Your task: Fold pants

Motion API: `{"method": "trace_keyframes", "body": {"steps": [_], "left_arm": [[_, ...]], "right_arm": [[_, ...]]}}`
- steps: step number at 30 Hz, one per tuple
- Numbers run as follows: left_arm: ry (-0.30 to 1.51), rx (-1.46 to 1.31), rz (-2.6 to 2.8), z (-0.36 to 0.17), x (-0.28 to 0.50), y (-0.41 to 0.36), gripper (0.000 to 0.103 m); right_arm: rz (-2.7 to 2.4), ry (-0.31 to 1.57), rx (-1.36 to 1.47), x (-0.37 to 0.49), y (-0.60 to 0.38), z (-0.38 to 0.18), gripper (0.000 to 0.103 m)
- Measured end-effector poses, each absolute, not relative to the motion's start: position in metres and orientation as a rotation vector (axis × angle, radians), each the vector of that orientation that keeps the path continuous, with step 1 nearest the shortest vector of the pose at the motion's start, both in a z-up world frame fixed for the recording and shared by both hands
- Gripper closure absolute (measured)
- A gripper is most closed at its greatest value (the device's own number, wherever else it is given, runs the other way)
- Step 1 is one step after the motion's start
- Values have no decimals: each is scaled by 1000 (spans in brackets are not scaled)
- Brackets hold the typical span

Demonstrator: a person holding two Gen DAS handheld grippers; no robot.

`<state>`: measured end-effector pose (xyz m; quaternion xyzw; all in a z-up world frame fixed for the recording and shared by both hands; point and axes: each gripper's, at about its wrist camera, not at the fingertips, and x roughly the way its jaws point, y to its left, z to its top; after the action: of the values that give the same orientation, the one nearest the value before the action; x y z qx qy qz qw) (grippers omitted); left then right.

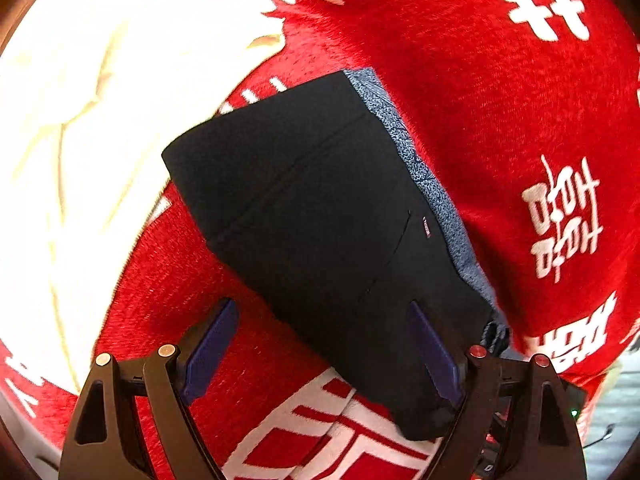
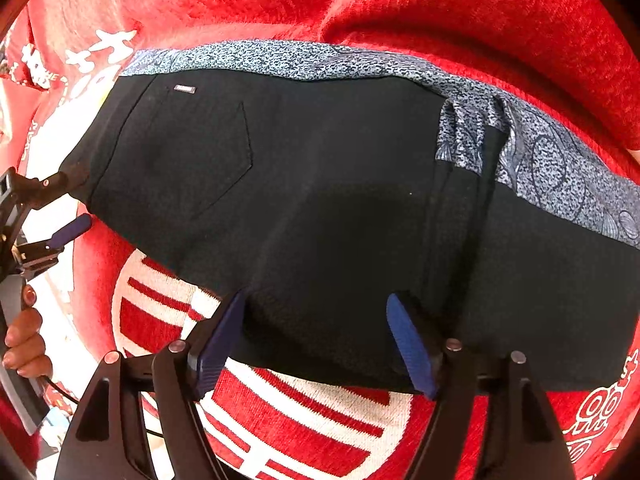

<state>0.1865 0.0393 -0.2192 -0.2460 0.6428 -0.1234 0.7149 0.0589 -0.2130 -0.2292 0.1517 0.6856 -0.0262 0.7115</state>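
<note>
Black pants (image 1: 312, 208) lie folded flat on a red blanket; in the right wrist view the pants (image 2: 320, 184) show a back pocket and a small label. A blue-grey patterned fabric (image 2: 552, 168) shows along their far edge and is folded over at a belt loop. My left gripper (image 1: 322, 352) is open, with one blue pad above the pants' near corner and the other above the blanket. The right wrist view shows that left gripper (image 2: 78, 200) at the pants' left end. My right gripper (image 2: 316, 340) is open, pointing down, its pads astride the pants' near edge.
The red blanket (image 1: 480, 100) with white characters covers the whole surface. A crumpled white cloth (image 1: 80, 120) lies to the upper left of the pants. A person's hand (image 2: 24, 340) holds the left gripper's handle at the left edge.
</note>
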Motion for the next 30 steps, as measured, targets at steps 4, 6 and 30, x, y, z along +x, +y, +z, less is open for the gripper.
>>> {"method": "trace_keyframes", "body": {"steps": [4, 6, 30], "left_arm": [[1389, -592, -306, -221, 184, 42, 16], [1371, -604, -335, -221, 187, 40, 16], [1315, -267, -202, -207, 213, -22, 64]], "right_arm": [[-57, 1518, 329, 60, -205, -230, 24], [-59, 1516, 326, 59, -198, -232, 24], [-33, 1502, 376, 59, -216, -217, 24]]}}
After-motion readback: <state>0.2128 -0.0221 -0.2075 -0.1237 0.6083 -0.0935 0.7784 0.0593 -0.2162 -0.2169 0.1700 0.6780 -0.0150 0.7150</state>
